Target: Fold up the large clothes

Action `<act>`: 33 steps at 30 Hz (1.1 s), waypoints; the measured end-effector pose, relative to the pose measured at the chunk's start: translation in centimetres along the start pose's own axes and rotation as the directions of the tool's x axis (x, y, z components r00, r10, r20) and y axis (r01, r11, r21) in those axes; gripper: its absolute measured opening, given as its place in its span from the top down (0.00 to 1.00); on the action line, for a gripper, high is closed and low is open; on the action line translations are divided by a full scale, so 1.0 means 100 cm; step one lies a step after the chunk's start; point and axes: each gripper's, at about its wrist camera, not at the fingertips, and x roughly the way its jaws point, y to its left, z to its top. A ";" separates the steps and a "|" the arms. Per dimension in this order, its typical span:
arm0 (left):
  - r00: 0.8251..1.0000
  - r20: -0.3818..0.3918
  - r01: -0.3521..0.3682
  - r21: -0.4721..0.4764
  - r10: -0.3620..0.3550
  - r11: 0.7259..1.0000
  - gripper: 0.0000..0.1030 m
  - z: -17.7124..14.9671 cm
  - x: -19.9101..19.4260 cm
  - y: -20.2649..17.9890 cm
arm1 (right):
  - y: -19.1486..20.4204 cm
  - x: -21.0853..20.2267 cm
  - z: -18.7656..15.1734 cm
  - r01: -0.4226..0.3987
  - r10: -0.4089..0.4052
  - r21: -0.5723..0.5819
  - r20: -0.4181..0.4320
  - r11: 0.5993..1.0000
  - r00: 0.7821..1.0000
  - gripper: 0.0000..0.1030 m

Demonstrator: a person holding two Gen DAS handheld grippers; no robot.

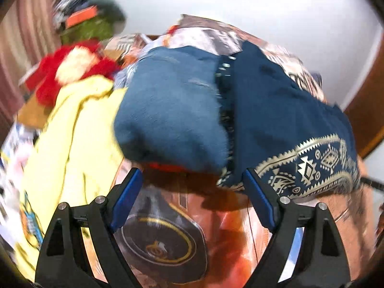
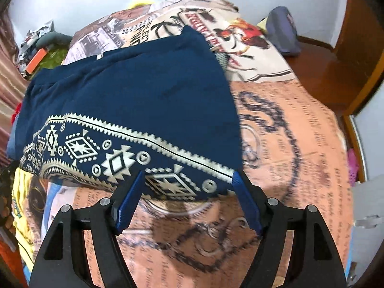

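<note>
A navy garment (image 2: 144, 91) with a cream geometric border lies folded on the printed bedspread (image 2: 288, 144). My right gripper (image 2: 189, 177) stands open just in front of its patterned hem, and the hem's near corner shows between the two blue fingertips. In the left wrist view the same navy garment (image 1: 276, 110) lies to the right of a lighter blue folded garment (image 1: 172, 110). My left gripper (image 1: 192, 176) is open at their near edges, with only the bedspread (image 1: 216, 228) between its fingers. This view is blurred.
A yellow garment (image 1: 72, 132) lies left of the blue pile, with red fabric (image 1: 72, 72) and mixed clutter (image 1: 91, 14) behind it. A grey-blue cap (image 2: 283, 31) sits at the bed's far right corner beside dark wooden furniture (image 2: 336, 60). Pale walls stand behind.
</note>
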 end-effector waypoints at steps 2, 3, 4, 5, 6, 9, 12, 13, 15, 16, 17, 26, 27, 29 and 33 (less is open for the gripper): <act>0.998 -0.008 0.068 -0.069 -0.068 0.995 0.17 -0.006 0.000 0.009 | -0.003 -0.007 -0.004 -0.005 0.005 0.007 0.010 1.000 1.000 0.30; 0.994 -0.013 0.107 -0.100 -0.109 0.989 0.17 -0.009 0.002 0.011 | -0.003 -0.010 -0.006 -0.009 0.009 0.010 0.016 1.000 1.000 0.30; 0.986 -0.021 0.159 -0.138 -0.163 0.978 0.17 -0.012 0.006 0.013 | -0.003 -0.012 -0.007 -0.014 0.014 0.013 0.022 1.000 1.000 0.30; 0.974 -0.031 0.215 -0.178 -0.224 0.960 0.17 -0.014 0.011 0.014 | -0.002 -0.013 -0.007 -0.018 0.018 0.017 0.025 1.000 1.000 0.30; 0.964 -0.037 0.250 -0.204 -0.263 0.947 0.17 -0.015 0.016 0.012 | -0.002 -0.013 -0.007 -0.020 0.019 0.021 0.026 1.000 0.999 0.30; 0.935 -0.046 0.325 -0.282 -0.351 0.902 0.18 -0.017 0.034 0.006 | -0.001 -0.011 -0.006 -0.034 0.034 0.040 0.017 0.999 0.999 0.30; 0.923 -0.039 0.352 -0.318 -0.383 0.880 0.33 -0.017 0.043 -0.002 | 0.002 -0.009 -0.006 -0.057 0.057 0.052 0.012 0.997 0.998 0.30; 0.922 -0.039 0.354 -0.315 -0.385 0.880 0.41 -0.017 0.045 -0.005 | 0.004 -0.008 -0.006 -0.061 0.060 0.052 0.011 0.997 0.998 0.30; 0.926 -0.043 0.348 -0.292 -0.376 0.891 0.55 -0.015 0.046 -0.014 | 0.007 -0.007 -0.006 -0.061 0.061 0.044 0.008 0.997 0.998 0.30; 0.930 -0.046 0.339 -0.278 -0.365 0.899 0.59 -0.015 0.044 -0.018 | 0.008 -0.005 -0.007 -0.059 0.059 0.037 0.004 0.998 0.998 0.30; 0.937 -0.047 0.322 -0.259 -0.345 0.911 0.61 -0.014 0.042 -0.020 | 0.009 -0.004 -0.007 -0.058 0.058 0.034 0.002 0.998 0.998 0.30; 0.948 0.022 0.317 -0.084 -0.316 0.945 0.94 -0.005 -0.002 -0.049 | 0.014 0.000 -0.010 -0.066 0.066 0.021 -0.004 0.998 0.998 0.30; 0.947 0.039 0.320 -0.067 -0.318 0.945 0.94 -0.003 -0.007 -0.053 | 0.014 -0.001 -0.010 -0.070 0.070 0.021 -0.002 0.997 0.998 0.30; 0.948 0.054 0.318 -0.054 -0.315 0.947 0.94 0.000 -0.008 -0.056 | 0.015 -0.001 -0.009 -0.072 0.072 0.020 0.000 0.997 0.997 0.30; 0.951 0.035 0.309 -0.115 -0.307 0.944 0.90 0.001 0.008 -0.051 | 0.016 -0.002 -0.009 -0.075 0.075 0.013 0.004 0.997 0.997 0.30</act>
